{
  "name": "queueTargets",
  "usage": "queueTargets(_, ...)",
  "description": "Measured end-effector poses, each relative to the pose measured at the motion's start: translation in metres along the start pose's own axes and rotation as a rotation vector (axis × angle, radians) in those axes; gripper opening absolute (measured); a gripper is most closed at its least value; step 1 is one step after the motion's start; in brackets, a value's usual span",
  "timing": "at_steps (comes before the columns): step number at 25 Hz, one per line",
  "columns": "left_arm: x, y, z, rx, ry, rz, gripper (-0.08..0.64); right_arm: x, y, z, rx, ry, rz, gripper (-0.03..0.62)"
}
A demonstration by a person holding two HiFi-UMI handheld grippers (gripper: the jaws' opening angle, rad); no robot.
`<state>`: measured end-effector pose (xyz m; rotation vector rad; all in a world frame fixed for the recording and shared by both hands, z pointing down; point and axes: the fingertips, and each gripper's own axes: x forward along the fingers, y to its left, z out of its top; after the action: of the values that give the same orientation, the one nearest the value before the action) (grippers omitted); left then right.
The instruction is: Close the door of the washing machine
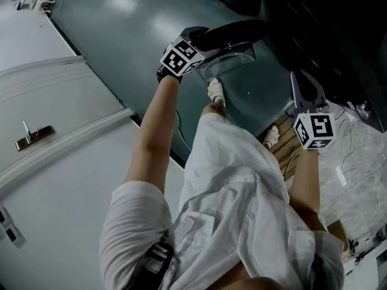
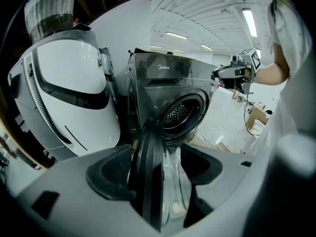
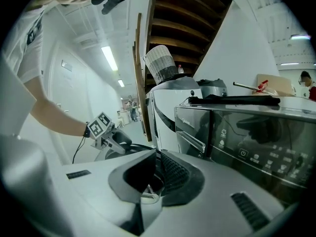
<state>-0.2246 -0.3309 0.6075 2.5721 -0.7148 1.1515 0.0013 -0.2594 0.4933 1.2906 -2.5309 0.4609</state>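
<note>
The left gripper [image 2: 158,181] has its fingers clamped across the edge of the door [image 2: 148,149], black rim and clear bowl between them. From that hold, the open door can be swung back toward the washing machine [image 2: 163,75] farther off. The right gripper [image 3: 155,174] hangs clear at the right, likely because it isn't needed; its fingers look closed on nothing, though the gap is hard to read.

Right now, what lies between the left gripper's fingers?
The edge of the washing machine door, black rim and clear glass; the left gripper view shows it.
</note>
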Motion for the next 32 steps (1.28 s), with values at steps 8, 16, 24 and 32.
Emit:
queueTargets(8,-0.002,-0.042,-0.001,-0.032,-0.034,-0.013,0.302,-0.027,0.007,-0.002,-0.018,-0.004,0.012,0.031)
queueTargets(16,0.004,-0.083,0.005,-0.062,-0.06,-0.031,0.302,-0.048,0.011,-0.003,-0.034,-0.015,0.03,0.032)
queueTargets(24,0.011,-0.117,0.015,-0.111,-0.109,-0.017,0.311,-0.067,0.016,0.001,-0.071,-0.034,0.052,0.032)
queueTargets(32,0.02,-0.153,0.031,-0.191,-0.202,-0.008,0.331,-0.1,0.011,0.002,-0.113,-0.021,0.037,0.032)
